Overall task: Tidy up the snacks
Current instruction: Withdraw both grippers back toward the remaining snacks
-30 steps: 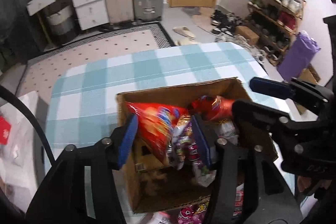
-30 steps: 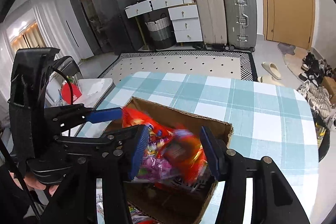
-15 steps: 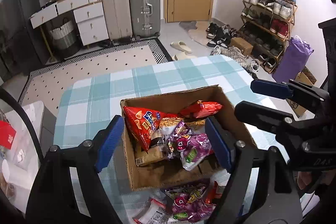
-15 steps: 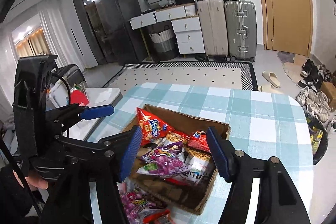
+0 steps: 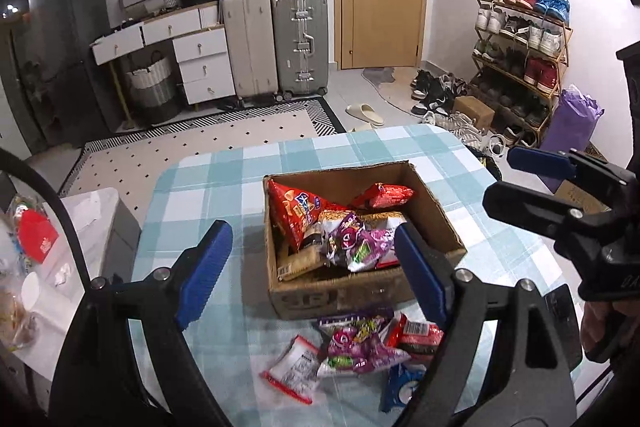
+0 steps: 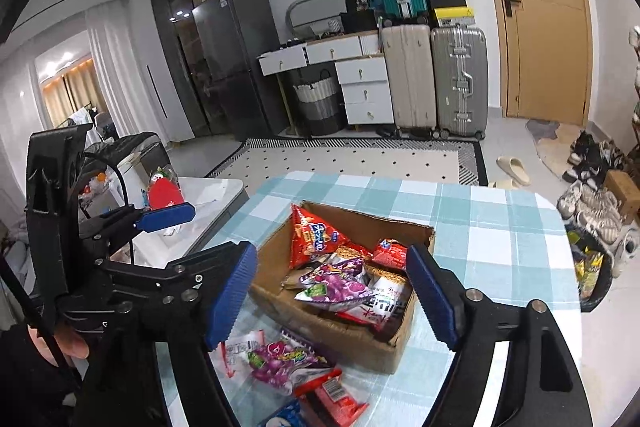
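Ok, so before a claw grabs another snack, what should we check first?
1. Left claw open, holding nothing: ok.
2. Right claw open, holding nothing: ok.
3. Snacks to pick are left on the table: ok, a purple bag, a red pack, a white pack and a blue pack lie before the box.
4. Loose snacks lie apart: not ok, the purple bag and red pack overlap.
5. Room in the box: cannot tell, snacks are piled high, though the left part looks less full.
6. Box sits flat on the table: ok.
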`<state>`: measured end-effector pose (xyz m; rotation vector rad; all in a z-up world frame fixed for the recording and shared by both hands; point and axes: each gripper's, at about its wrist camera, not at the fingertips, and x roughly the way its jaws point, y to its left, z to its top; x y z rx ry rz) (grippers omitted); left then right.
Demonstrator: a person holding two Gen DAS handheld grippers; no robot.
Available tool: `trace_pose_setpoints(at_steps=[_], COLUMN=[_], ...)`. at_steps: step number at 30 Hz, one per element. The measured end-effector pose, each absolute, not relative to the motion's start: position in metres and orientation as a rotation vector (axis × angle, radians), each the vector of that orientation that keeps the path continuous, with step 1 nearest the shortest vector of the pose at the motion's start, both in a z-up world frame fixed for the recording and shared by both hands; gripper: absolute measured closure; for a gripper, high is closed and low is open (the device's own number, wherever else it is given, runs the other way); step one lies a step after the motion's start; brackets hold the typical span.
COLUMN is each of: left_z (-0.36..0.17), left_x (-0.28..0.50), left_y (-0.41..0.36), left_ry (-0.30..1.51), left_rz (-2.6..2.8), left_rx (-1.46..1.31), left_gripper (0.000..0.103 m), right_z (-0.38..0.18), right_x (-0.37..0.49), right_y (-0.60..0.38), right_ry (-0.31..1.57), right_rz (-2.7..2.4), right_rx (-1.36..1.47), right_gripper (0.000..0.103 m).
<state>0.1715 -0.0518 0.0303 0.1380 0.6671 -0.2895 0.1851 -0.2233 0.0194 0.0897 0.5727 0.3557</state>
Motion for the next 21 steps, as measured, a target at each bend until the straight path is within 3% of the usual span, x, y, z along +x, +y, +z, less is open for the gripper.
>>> trace_pose_setpoints(at_steps=[6, 8, 21], left_z=[0.043, 0.043, 0.02], left_x=[0.122, 0.104, 0.037], left_y=[-0.043, -0.043, -0.021], left_ry=[0.582, 0.541, 0.507], left_rz=[-0.258, -0.217, -0.214], left_rx=[0.148, 0.165, 0.05], left_gripper=[0.012, 0.0, 0.001], right_z=[0.032, 0.034, 0.031], right_x=[0.146, 0.129, 0.067], right_y=[-0.212, -0.205, -0.19], right_ry=[0.509, 0.465, 0.372], right_rz=[0.346, 0.325, 0.314], right_rx=[0.03, -0.026, -0.066], right_gripper=[0.016, 0.013, 0.002])
